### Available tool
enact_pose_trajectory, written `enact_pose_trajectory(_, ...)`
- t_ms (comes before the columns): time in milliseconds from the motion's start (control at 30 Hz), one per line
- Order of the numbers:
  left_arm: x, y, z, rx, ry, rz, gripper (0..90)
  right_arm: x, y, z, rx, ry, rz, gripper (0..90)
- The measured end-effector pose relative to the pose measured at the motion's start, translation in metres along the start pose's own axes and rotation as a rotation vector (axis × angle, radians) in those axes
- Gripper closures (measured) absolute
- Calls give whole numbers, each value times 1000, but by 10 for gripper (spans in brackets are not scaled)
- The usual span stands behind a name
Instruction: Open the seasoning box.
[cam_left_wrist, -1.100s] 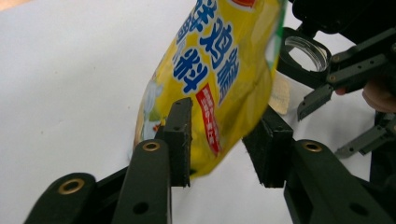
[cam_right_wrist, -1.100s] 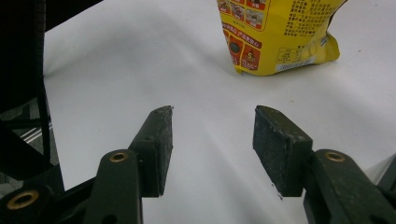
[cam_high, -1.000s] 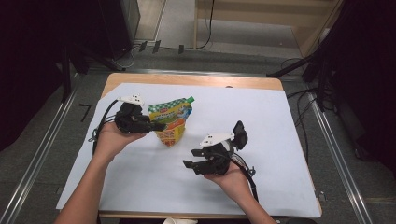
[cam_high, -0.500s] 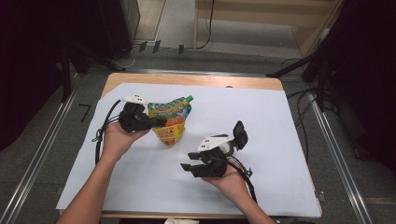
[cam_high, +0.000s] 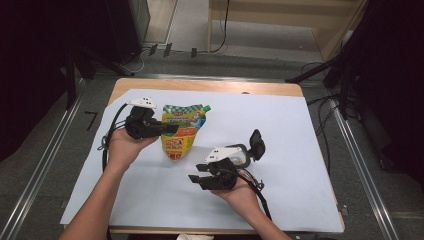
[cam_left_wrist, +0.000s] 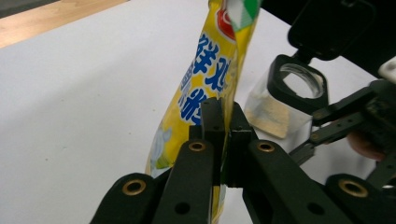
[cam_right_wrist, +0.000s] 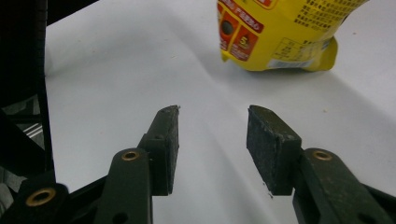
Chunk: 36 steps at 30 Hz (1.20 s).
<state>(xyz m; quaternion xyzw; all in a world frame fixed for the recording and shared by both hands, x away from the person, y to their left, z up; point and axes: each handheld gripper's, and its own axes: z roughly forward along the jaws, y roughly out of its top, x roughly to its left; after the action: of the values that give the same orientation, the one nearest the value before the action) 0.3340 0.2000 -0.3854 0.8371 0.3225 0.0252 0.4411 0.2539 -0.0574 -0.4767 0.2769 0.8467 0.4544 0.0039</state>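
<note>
A yellow and green spouted pouch (cam_high: 182, 132) lies on the white sheet, left of centre. My left gripper (cam_high: 172, 129) comes in from its left and is shut on the pouch's edge. In the left gripper view both pads (cam_left_wrist: 212, 114) pinch the pouch (cam_left_wrist: 205, 70) flat. My right gripper (cam_high: 197, 177) hovers low near the front, pointing left toward the pouch's bottom end. Its jaws have just been closing a little and are still open. In the right gripper view, bare sheet lies between its pads (cam_right_wrist: 273, 140), with the pouch (cam_right_wrist: 280, 32) farther ahead.
A clear jar (cam_high: 245, 152) with its black flip lid (cam_high: 257, 142) open stands right behind my right hand, also seen as the jar (cam_left_wrist: 289, 93) in the left gripper view. The white sheet (cam_high: 300, 125) covers a wooden table (cam_high: 210, 86). Dark equipment and cables surround it.
The left jaws have closed onto the pouch's edge. Both hands and the pouch have hardly shifted.
</note>
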Motion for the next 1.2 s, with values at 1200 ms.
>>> enact_pose_trajectory(1200,-53,18,-41,-26,-157,-13,900,-5,-6,45,-25,-87,81,657)
